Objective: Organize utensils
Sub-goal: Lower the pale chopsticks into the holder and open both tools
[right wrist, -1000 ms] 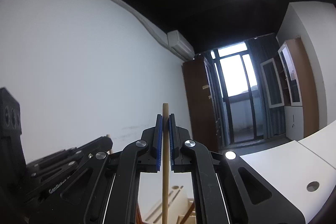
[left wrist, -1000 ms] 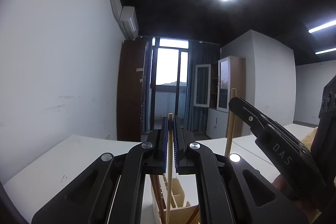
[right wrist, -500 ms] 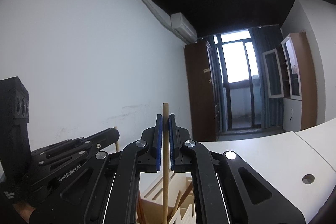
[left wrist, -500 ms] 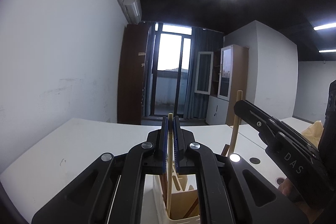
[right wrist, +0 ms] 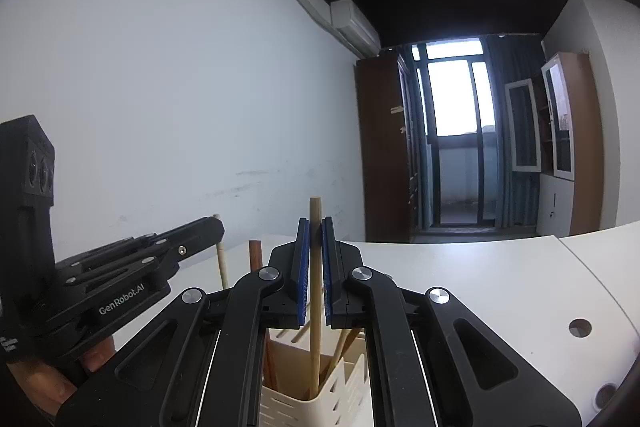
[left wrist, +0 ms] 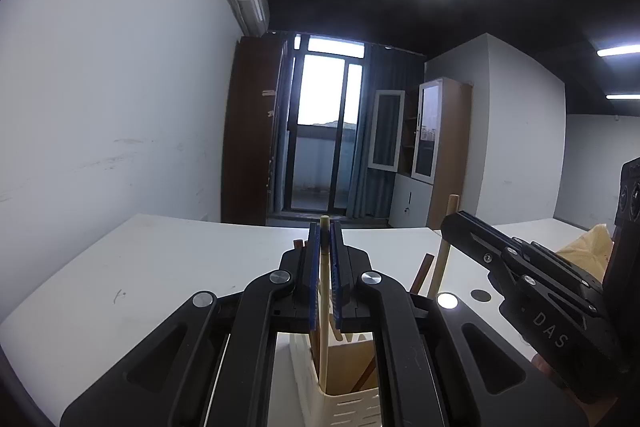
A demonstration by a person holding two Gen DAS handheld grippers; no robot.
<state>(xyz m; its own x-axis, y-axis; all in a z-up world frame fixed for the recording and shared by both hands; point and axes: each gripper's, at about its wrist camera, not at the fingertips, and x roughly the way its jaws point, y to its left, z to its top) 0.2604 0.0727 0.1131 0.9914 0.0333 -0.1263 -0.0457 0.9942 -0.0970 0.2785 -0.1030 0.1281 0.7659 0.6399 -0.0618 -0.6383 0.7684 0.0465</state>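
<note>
My left gripper [left wrist: 325, 239] is shut on a pale wooden chopstick [left wrist: 323, 339] that stands upright, its lower end down inside a cream slotted utensil holder [left wrist: 352, 409]. My right gripper [right wrist: 315, 239] is shut on a tan wooden chopstick [right wrist: 315, 323], also upright, its lower end inside the same holder [right wrist: 304, 413]. Each gripper shows in the other's view: the right gripper [left wrist: 450, 223] at the right, the left gripper [right wrist: 218, 227] at the left. Darker brown sticks [left wrist: 422, 273] lean in the holder.
The holder stands on a white table [left wrist: 160, 267] with round cable holes [right wrist: 580, 327]. A yellowish bag [left wrist: 588, 247] lies at the far right. A bare wall runs along the left; a glass door and cabinets stand beyond the table.
Both views have tipped downward, bringing the table and the holder further into sight. The two chopsticks stay clamped and now reach deeper into the holder.
</note>
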